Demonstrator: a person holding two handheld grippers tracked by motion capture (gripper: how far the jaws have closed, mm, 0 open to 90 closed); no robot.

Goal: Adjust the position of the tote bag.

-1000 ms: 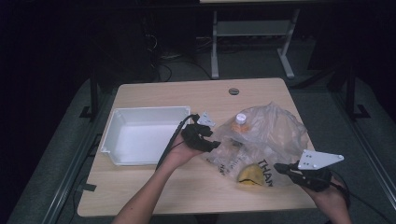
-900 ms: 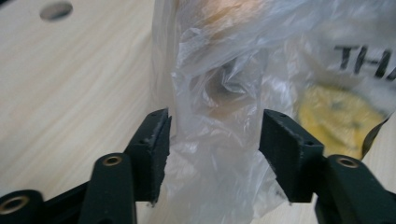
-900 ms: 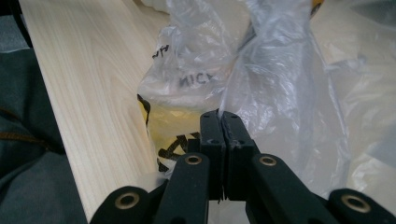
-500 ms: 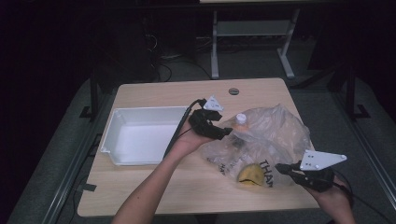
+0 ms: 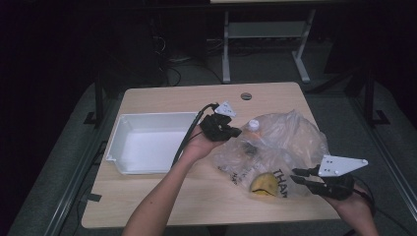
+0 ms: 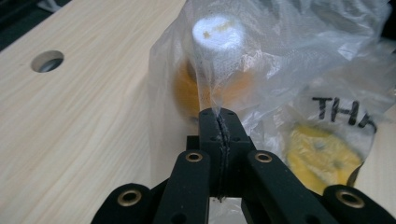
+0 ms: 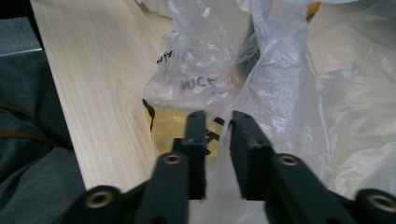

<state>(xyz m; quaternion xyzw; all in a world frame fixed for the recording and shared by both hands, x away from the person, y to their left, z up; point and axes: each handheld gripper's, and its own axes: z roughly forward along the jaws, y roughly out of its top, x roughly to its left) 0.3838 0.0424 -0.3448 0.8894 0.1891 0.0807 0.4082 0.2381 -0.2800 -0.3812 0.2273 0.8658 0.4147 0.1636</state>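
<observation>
Two grippers work a clear crinkled plastic bag (image 5: 290,142) at the right half of the light wooden table (image 5: 162,201).

The left gripper (image 6: 219,122) has just been closing, and its jaws now pinch a fold of the film at the bag's left edge, beside a white-capped orange bottle (image 6: 215,60) inside. At the near right, the right gripper (image 7: 218,116) has just been opening; its jaws stand slightly parted with film between them, unpressed. A round yellow item (image 5: 264,184) lies in the bag's near part. A white rectangular plastic tray (image 5: 120,135) sits left.
</observation>
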